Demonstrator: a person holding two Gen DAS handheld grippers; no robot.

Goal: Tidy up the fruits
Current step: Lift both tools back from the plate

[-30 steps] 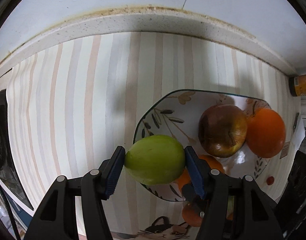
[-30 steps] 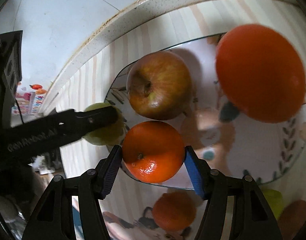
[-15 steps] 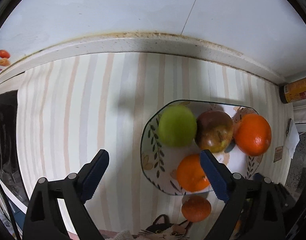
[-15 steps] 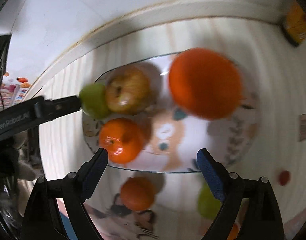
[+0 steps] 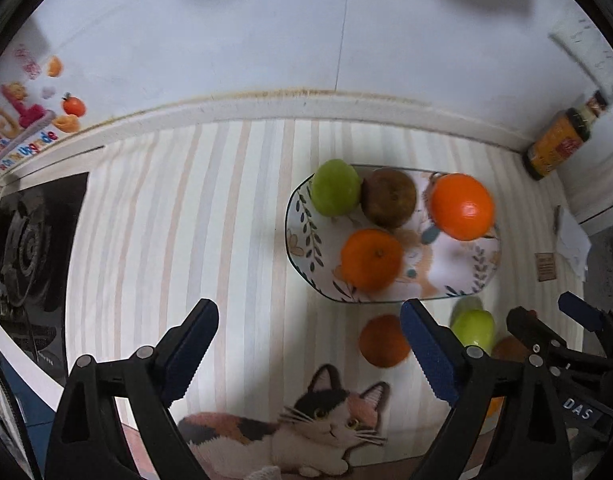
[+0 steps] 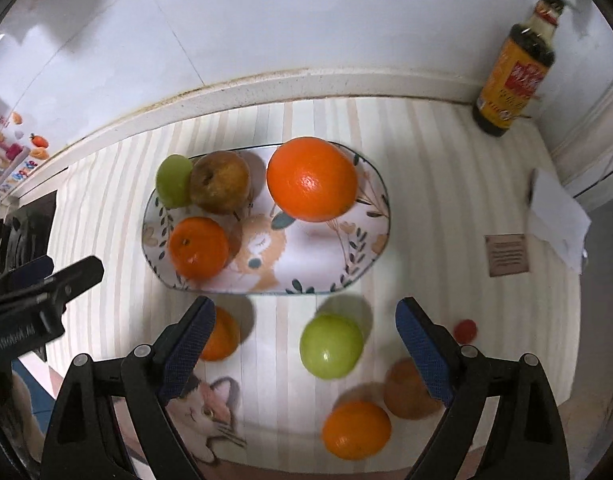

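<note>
Left tongs, right tongs: both wide, holding nothing. Plate: four fruits. Tabletop: four loose fruits. Right tongs housing lettered "DAS"; bottle label illegible.

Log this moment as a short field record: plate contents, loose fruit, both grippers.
plate: green apple, brownish apple, large orange, small orange
loose on mat: green apple, two oranges, brown fruit, small red fruit
left gripper: jaws open, empty
right gripper: jaws open, empty
back corner: sauce bottle
</note>
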